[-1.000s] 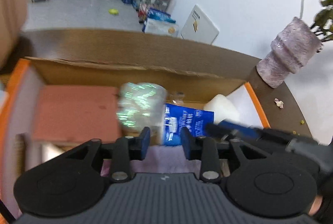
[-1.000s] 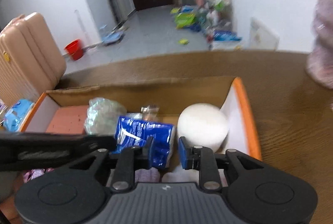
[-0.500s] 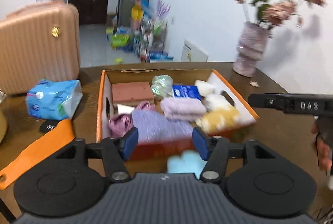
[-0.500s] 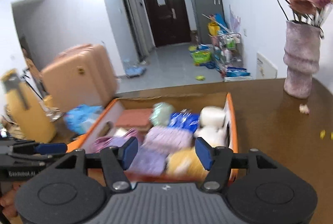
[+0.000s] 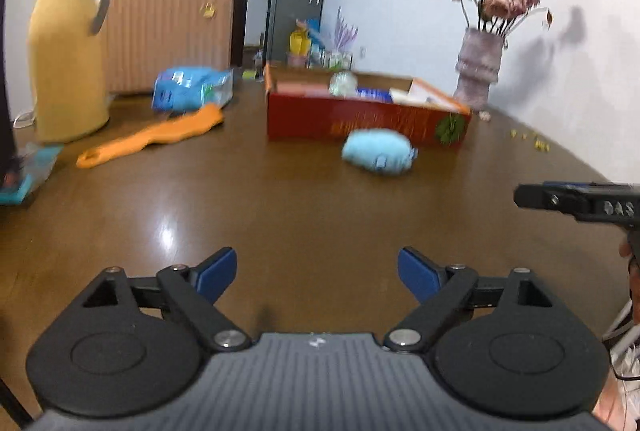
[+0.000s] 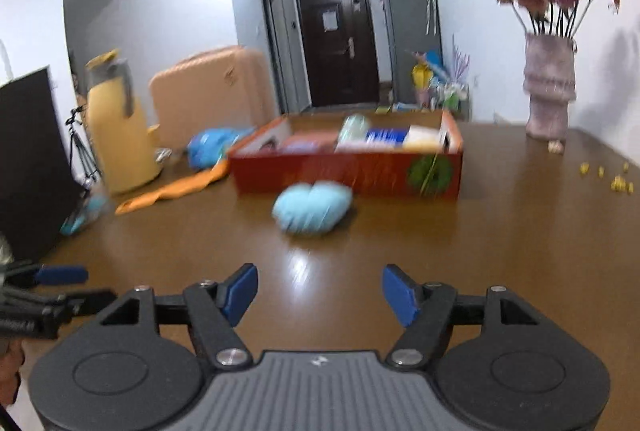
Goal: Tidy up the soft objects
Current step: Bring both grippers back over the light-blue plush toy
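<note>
A red cardboard box [image 5: 360, 119] [image 6: 344, 171] with orange rims stands far across the brown table and holds several soft items. A light blue soft object [image 5: 378, 151] [image 6: 312, 207] lies on the table just in front of the box. My left gripper [image 5: 316, 275] is open and empty, low over the table's near part. My right gripper [image 6: 318, 289] is open and empty, also well back from the box. The right gripper's tip shows at the right edge of the left wrist view [image 5: 576, 197].
A yellow thermos jug [image 5: 66, 43] [image 6: 120, 127] stands at the left. An orange strap-like item [image 5: 152, 139], a blue tissue pack [image 5: 192, 89] and a peach suitcase [image 5: 168, 31] are left of the box. A vase of flowers [image 5: 480, 71] [image 6: 550, 87] stands at the back right.
Both grippers have pulled far back from inside the box to the near part of the table and opened wider. The light blue soft object now shows in front of the box.
</note>
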### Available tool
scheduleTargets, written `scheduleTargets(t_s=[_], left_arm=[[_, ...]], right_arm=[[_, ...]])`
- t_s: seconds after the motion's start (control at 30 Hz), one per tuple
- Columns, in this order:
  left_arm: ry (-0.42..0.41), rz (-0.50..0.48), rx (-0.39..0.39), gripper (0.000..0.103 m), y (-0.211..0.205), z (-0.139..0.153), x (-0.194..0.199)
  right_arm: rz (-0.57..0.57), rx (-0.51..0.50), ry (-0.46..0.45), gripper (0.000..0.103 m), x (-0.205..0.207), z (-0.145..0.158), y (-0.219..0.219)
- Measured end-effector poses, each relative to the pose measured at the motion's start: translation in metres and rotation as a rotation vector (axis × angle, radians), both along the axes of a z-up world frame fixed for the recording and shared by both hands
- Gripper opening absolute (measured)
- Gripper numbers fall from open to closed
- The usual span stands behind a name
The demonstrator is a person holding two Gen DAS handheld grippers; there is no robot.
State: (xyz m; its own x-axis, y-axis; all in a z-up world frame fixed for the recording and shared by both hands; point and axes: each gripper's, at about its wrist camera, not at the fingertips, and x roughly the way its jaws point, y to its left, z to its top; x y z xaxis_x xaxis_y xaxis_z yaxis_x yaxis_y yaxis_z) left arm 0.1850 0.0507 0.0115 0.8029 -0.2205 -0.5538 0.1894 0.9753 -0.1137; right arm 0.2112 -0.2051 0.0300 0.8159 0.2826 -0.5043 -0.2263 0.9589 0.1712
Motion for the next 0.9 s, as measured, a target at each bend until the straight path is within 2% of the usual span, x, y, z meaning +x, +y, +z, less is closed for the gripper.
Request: scheduleTargets(t_s=[0.1, 0.23, 0.4, 0.5, 0.6, 0.67, 0.7, 0.73, 0.8, 0.9], left_arm=[[0.061, -0.010, -0.034, 0.090, 0.008, -0.005, -0.002], [0.037, -0.041, 0.012, 0.090, 0.001, -0.002, 0.004], [0.043, -0.073, -0.037, 0.089, -0.010, 0.001, 0.026], [0.059, -0.093, -0.067, 0.087, -0.016, 0.004, 0.054], [0.041, -0.115, -0.130, 0.084, -0.020, 0.012, 0.097], [0.089, -0.130, -0.171, 0.077, -0.023, 0.013, 0.141], [0.125, -0.128, -0.185, 0.070, -0.026, 0.012, 0.163], [0.161, -0.124, -0.199, 0.068, -0.028, 0.009, 0.185], [0.202, -0.122, -0.248, 0.067, -0.029, 0.002, 0.224], [0.231, -0.071, -0.318, 0.071, -0.028, -0.014, 0.261]], right_arm=[[-0.011, 0.050, 0.042, 0.070, -0.022, -0.019, 0.006], [-0.050, 0.057, 0.050, 0.070, -0.029, -0.023, 0.007], [-0.061, 0.079, 0.056, 0.069, -0.017, -0.020, -0.002], [-0.047, 0.104, 0.054, 0.068, 0.013, -0.015, -0.008], [-0.003, 0.115, 0.024, 0.065, 0.057, -0.008, -0.009], [0.034, 0.156, 0.034, 0.062, 0.099, -0.009, -0.013], [0.041, 0.187, 0.061, 0.059, 0.125, -0.012, -0.015], [0.045, 0.215, 0.092, 0.057, 0.147, -0.015, -0.017], [0.057, 0.265, 0.125, 0.057, 0.183, -0.021, -0.018], [0.075, 0.304, 0.154, 0.057, 0.226, -0.031, -0.018]])
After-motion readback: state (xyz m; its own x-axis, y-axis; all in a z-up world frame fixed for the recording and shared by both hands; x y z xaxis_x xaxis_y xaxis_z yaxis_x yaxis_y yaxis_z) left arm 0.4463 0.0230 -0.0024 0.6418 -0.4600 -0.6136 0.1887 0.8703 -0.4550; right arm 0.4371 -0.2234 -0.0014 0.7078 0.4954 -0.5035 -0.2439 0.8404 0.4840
